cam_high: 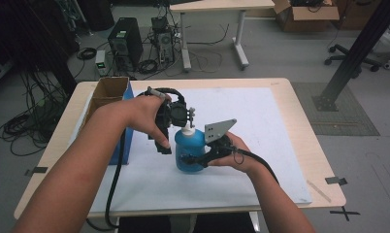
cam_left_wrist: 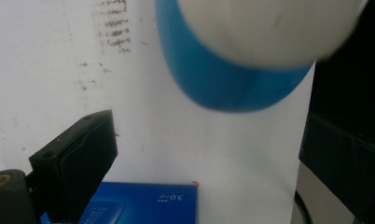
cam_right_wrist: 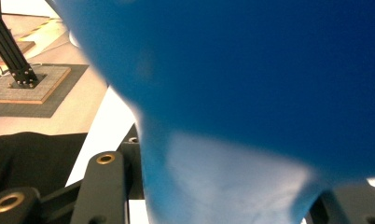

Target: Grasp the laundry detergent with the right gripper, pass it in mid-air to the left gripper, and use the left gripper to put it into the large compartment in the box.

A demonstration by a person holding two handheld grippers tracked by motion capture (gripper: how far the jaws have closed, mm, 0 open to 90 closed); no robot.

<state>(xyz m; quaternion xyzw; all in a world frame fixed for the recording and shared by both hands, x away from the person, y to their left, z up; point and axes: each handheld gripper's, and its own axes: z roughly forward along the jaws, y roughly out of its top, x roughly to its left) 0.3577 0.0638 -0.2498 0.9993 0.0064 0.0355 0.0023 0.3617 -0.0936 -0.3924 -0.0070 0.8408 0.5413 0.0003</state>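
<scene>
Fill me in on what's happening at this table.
A person works a blue bottle that stands upright on a white mat. The right gripper clamps the bottle's body low down. The left gripper is up at its white cap. A cardboard box sits at the table's left.

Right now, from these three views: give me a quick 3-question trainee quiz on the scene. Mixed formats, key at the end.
1. True or false: the blue bottle stands upright on the white mat.
2. Which gripper is at the bottle's body, low on its side? A) left gripper B) right gripper C) neither
3. Fill in: the left gripper is up at the bottle's white ____.

Key
1. True.
2. B. Its jaws sit on either side of the blue body, which crowds the right gripper view; a firm clamp can't be confirmed.
3. Cap. The left gripper view shows a jaw beside it, but whether it grips is unclear.
</scene>
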